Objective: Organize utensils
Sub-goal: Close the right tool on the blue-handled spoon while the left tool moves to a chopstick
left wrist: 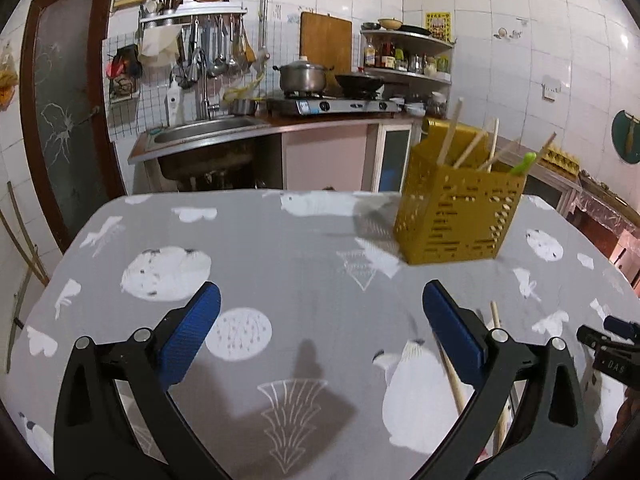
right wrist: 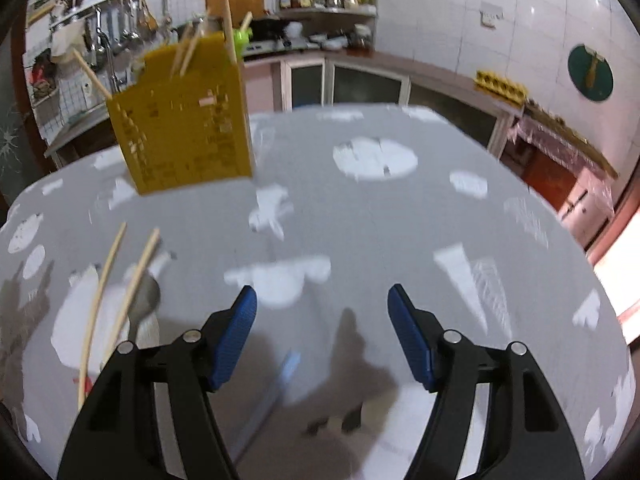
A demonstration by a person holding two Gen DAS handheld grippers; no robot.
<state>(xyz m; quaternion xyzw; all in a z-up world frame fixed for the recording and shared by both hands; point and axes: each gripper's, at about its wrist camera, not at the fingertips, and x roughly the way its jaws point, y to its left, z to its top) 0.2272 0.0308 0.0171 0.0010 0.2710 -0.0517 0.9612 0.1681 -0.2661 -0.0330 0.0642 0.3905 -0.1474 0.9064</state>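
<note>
Two chopsticks (right wrist: 120, 296) lie flat near table (right wrist: 360, 220) near edge, long axis running near-to-far, w/ a spoon (right wrist: 146, 296). Both sit left of right gripper (right wrist: 322, 336), apart, empty; left gripper (left wrist: 320, 332) wide apart, empty. Yellow holder (left wrist: 456, 216) upright toward far edge.

Both grippers open and empty, tilted downward

The left gripper (left wrist: 322, 316) has its 2 blue-padded jaws spread wide with nothing between them; the right gripper (right wrist: 322, 320) stands somewhat narrower, also empty, its tip just visible at the left view's right edge.
</note>
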